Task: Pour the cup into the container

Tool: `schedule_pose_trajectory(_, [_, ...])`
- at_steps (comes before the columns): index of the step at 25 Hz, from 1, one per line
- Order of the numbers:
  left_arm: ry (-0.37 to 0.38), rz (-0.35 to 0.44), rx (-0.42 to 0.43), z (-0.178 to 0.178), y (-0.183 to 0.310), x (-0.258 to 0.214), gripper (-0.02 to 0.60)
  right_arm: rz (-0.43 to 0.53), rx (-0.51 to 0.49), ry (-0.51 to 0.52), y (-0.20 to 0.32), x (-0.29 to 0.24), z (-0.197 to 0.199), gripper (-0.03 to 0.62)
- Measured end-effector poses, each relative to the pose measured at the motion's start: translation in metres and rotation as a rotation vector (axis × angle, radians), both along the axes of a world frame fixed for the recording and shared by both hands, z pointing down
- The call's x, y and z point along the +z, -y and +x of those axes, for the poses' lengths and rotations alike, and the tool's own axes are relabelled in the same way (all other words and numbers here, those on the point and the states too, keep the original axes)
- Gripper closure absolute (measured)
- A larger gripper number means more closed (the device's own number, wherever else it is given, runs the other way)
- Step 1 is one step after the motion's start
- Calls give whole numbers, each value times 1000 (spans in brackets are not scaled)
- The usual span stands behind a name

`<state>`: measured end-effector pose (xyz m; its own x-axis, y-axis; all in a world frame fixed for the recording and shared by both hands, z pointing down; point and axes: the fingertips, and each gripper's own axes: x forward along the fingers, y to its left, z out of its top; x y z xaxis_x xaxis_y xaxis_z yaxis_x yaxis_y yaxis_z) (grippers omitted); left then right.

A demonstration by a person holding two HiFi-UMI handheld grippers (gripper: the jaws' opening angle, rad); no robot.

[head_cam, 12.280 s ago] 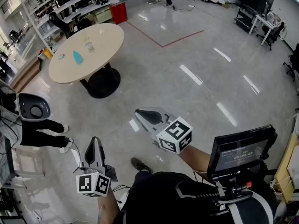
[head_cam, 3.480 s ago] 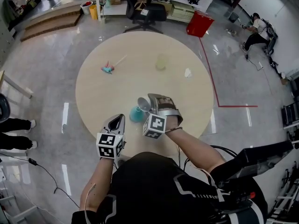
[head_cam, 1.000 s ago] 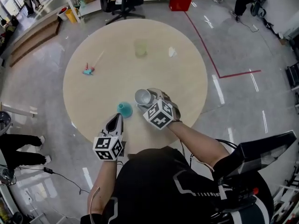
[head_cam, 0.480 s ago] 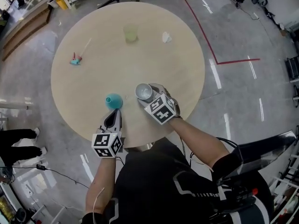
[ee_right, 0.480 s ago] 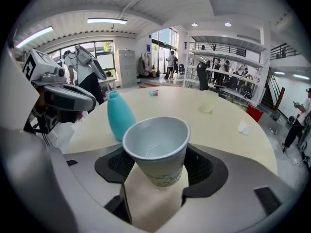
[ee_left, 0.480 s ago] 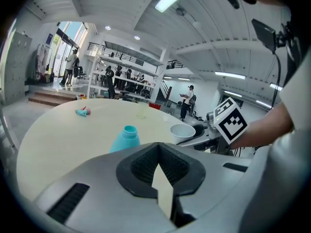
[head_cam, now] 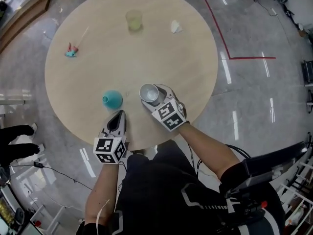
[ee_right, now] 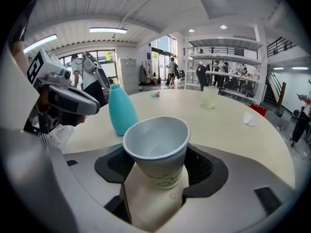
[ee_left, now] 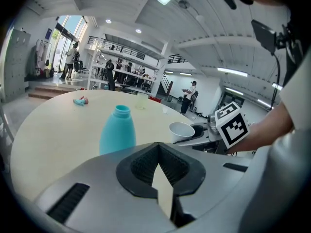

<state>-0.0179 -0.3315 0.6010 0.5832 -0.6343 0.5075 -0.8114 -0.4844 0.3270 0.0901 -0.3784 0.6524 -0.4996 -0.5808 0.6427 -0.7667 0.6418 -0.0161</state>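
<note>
I log one round, pale table (head_cam: 186,67) standing on glossy grey floor (head_cam: 254,82). Near side, left of centre: teal bottle (head_cam: 112,100), upright. Far side: pale green cup (head_cam: 133,19), with a small white scrap (head_cam: 176,27) to its right. Far left: small teal-and-pink object (head_cam: 71,52), too small to identify.

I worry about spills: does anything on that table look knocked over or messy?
No spill shows. The teal bottle stands upright and the right gripper holds the paper cup roughly upright; only a crumpled white scrap lies loose farther back.
</note>
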Motion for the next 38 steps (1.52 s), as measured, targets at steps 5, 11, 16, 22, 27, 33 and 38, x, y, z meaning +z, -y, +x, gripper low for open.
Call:
schedule_pose_trajectory(5, [6,-16,-4,4,-11,4,588,-15,23,60,-7,9,6,278])
schedule_pose_trajectory(11, [14,-3,-3,6,-10,0,588,-32,41,115,-5,10,8,278])
schedule_pose_trajectory(16, [31,25,2,4,-5,-8,588,-58,50,137,-12,13,9,275])
schedule_pose_trajectory(22, [28,51,15,4,-6,-20,588,-64,84,132,-24,13,18,269])
schedule_pose_trajectory(27, [16,83,29,-3,-8,-33,588,-84,143,133,-33,11,25,266])
schedule_pose_trajectory(33, [-16,115,24,-21,-21,-55,588,-46,246,170,-55,-16,33,266])
schedule_pose_trajectory(38, [-59,186,54,-28,-25,-83,588,32,293,222,-64,-59,26,267])
